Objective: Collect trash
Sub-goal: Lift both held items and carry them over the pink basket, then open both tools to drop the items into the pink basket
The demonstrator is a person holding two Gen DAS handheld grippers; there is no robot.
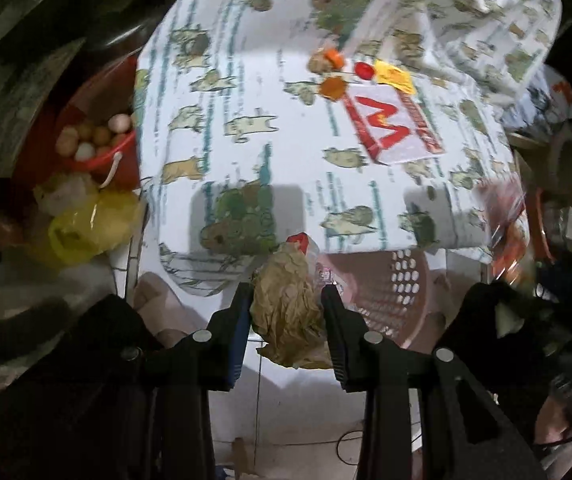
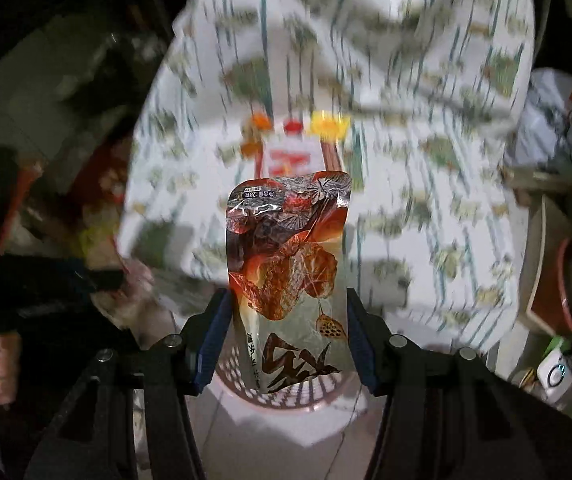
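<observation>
A table draped in a white cloth printed with green and tan cartoon animals (image 1: 269,128) fills the space ahead of both grippers, in a dim, cluttered room with a pale tiled floor (image 1: 286,412) below them. To the far left of the left gripper stands a red plastic bucket holding eggs (image 1: 97,144), with crumpled yellow plastic bags (image 1: 81,224) just in front of it. A pink perforated plastic basket (image 1: 398,292) sits on the floor under the table edge, directly beneath and just right of the left gripper, and beneath the right gripper too. Both grippers point steeply downward at it. The left gripper (image 1: 288,312) pinches a crumpled brown paper wad (image 1: 290,308) between its pads, over the basket's left rim. The right gripper (image 2: 290,320) clamps a glossy orange-and-silver snack wrapper (image 2: 290,264) by its lower part, the rest standing up ahead of the fingers. Farther ahead on the cloth lie a white card with a red zigzag mark (image 1: 394,124), small orange and red caps (image 1: 350,68) and a yellow scrap (image 1: 394,76).
</observation>
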